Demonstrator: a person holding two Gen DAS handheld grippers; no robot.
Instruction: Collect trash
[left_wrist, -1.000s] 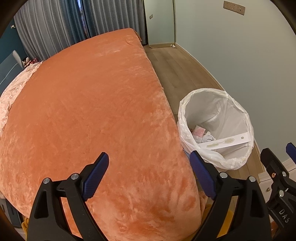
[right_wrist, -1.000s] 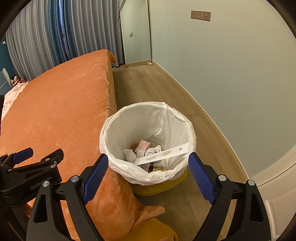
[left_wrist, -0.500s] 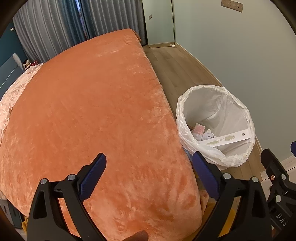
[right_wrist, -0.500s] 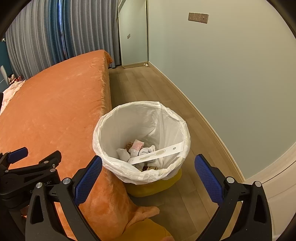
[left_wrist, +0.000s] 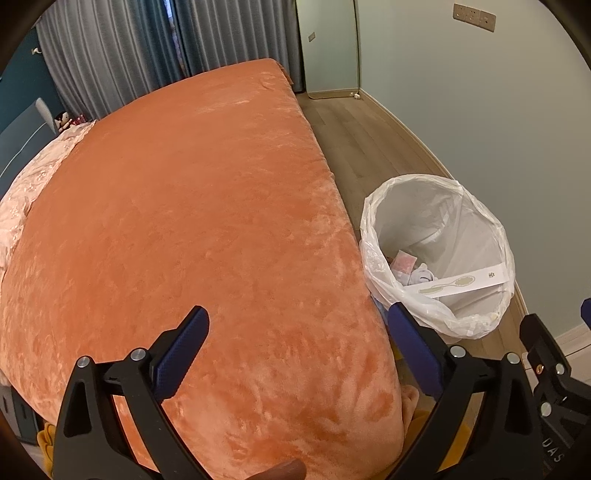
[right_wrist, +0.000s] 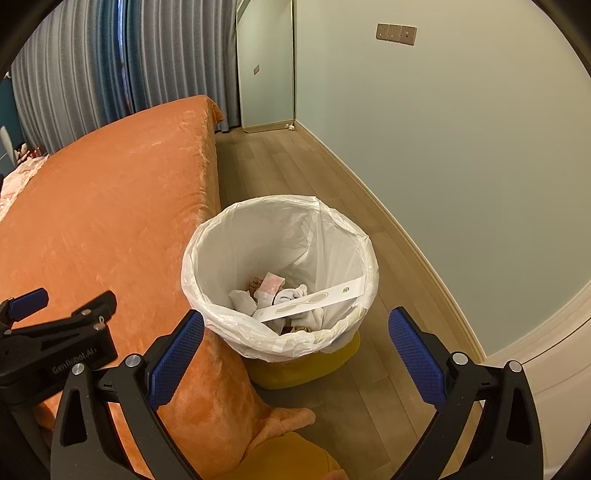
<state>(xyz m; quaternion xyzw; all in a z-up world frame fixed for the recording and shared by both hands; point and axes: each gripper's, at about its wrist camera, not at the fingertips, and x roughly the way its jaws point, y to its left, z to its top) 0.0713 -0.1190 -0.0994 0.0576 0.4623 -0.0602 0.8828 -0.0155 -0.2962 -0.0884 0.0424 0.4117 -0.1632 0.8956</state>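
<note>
A yellow trash bin lined with a white plastic bag (right_wrist: 236, 328) stands on the wood floor beside the bed. It also shows in the left wrist view (left_wrist: 373, 236). Inside lie crumpled white tissues (right_wrist: 291, 295), a pink wrapper (right_wrist: 271, 283) and a long white paper strip (right_wrist: 314, 300) leaning across the rim. My right gripper (right_wrist: 295, 341) is open and empty, just above the bin's near rim. My left gripper (left_wrist: 299, 341) is open and empty, over the near corner of the orange bed (left_wrist: 184, 221).
The orange blanket hangs to the floor by the bin (right_wrist: 221, 398). A pale wall (right_wrist: 461, 147) and baseboard run along the right. Curtains (left_wrist: 129, 48) and a mirror (right_wrist: 264, 66) stand at the far end. A pink pillow (left_wrist: 33, 184) lies at far left.
Both grippers have pulled back and up slightly; the bin sits a little farther from the right gripper's fingers. Both jaws stayed open.
</note>
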